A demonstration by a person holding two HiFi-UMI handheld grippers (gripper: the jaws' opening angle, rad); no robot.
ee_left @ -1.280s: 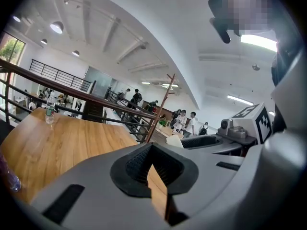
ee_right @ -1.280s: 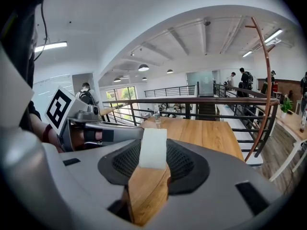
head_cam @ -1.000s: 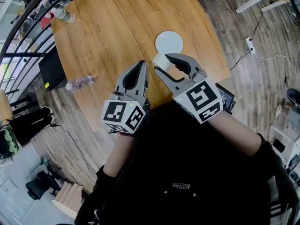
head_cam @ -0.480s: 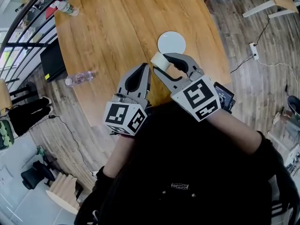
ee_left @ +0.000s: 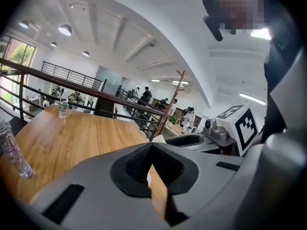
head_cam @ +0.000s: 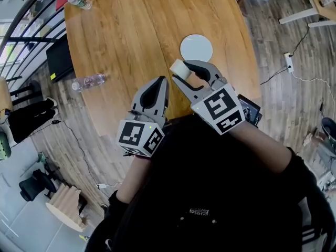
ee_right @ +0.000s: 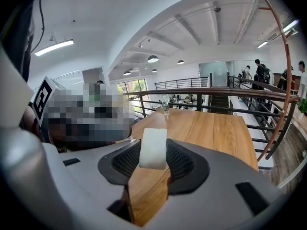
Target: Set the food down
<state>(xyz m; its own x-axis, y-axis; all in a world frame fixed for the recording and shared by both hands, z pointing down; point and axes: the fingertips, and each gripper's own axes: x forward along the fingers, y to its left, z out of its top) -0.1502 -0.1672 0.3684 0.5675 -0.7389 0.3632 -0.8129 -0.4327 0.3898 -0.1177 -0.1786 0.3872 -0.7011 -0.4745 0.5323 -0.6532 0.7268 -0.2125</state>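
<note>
A white, soft-looking block of food (head_cam: 178, 67) (ee_right: 153, 147) is pinched between the pads of my right gripper (head_cam: 185, 69) (ee_right: 153, 152), held in the air over the near part of the wooden table (head_cam: 131, 30). A round white plate (head_cam: 196, 48) lies on the table just beyond the food. To the left of the right gripper, my left gripper (head_cam: 159, 82) (ee_left: 151, 148) hovers over the table's near edge, its tips together with nothing between them.
A clear water bottle (head_cam: 88, 81) (ee_left: 12, 150) lies at the table's left edge. Another bottle (head_cam: 79, 1) (ee_left: 62, 110) stands at the far left corner. A black screen (head_cam: 59, 58) and a railing are left of the table. Cables and a power strip (head_cam: 287, 62) lie on the floor at right.
The head view has drifted a little. Both grippers keep the same pose, and the food stays gripped in the right one.
</note>
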